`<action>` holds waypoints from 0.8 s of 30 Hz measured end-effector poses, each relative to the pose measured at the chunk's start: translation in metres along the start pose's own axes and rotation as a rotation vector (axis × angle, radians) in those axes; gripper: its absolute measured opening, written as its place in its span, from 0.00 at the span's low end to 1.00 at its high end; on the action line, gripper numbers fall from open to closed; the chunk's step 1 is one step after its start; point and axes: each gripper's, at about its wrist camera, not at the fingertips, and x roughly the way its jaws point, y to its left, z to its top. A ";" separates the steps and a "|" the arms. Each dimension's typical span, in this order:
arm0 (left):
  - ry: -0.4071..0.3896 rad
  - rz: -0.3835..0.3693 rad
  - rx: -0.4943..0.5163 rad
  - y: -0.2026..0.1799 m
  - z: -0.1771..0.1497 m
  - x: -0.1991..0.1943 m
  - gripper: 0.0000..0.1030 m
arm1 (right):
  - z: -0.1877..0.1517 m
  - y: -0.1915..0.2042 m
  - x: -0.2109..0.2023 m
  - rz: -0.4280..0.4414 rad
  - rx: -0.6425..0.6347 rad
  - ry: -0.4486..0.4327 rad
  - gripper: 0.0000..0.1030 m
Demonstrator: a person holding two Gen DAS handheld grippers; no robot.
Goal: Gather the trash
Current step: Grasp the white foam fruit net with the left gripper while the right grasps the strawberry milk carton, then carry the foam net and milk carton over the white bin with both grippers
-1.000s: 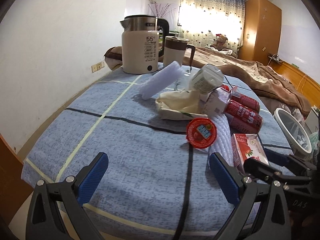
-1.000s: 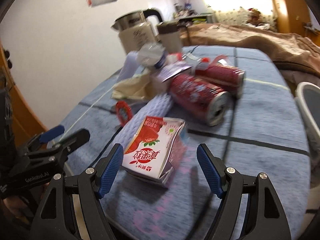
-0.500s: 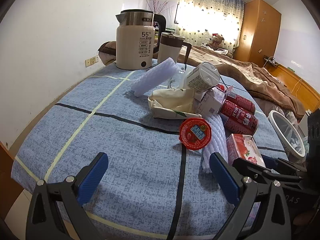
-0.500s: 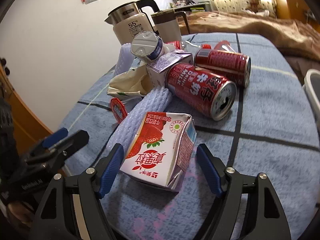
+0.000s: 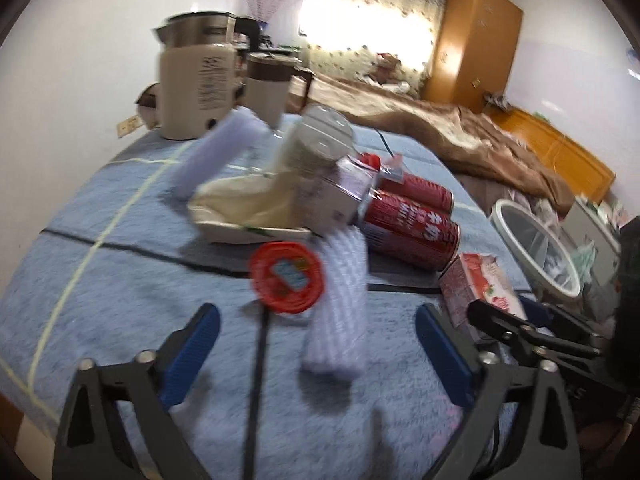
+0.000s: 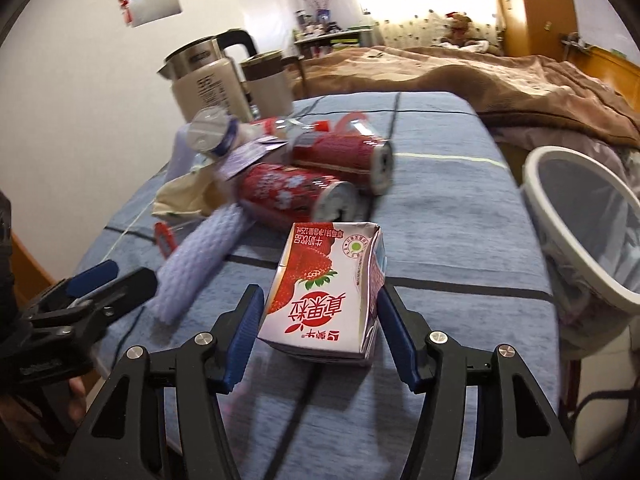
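My right gripper (image 6: 320, 332) is shut on a strawberry milk carton (image 6: 326, 284), its blue pads pressing both sides; the carton also shows in the left wrist view (image 5: 476, 284). My left gripper (image 5: 316, 356) is open and empty above the blue tablecloth (image 5: 120, 280), just short of a red round lid (image 5: 286, 276) and a white foam net sleeve (image 5: 340, 300). Behind lie two red cans (image 5: 408, 228), a cream bag (image 5: 248, 204), a small white bottle (image 5: 320, 144) and a second foam sleeve (image 5: 216, 152).
A kettle (image 5: 196, 84) and a mug (image 5: 268, 84) stand at the table's far end. A white-rimmed trash bin (image 6: 588, 232) stands off the table's right edge. A bed with a brown blanket (image 6: 480, 76) lies beyond.
My right gripper has closed on the milk carton, which stood loose between the open jaws before. My left gripper has moved forward towards the red lid and foam sleeve.
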 end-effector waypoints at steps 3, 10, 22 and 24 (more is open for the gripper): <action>0.027 0.012 0.039 -0.012 0.004 0.016 0.79 | 0.000 -0.005 -0.005 -0.010 0.013 -0.008 0.57; 0.040 0.008 0.029 -0.021 0.005 0.029 0.67 | -0.004 -0.013 -0.012 -0.036 0.025 -0.031 0.57; 0.043 0.009 -0.004 -0.021 -0.002 0.027 0.25 | -0.008 -0.021 -0.019 -0.039 0.045 -0.048 0.57; 0.030 0.004 -0.009 -0.022 -0.005 0.020 0.25 | -0.008 -0.023 -0.022 -0.041 0.047 -0.055 0.58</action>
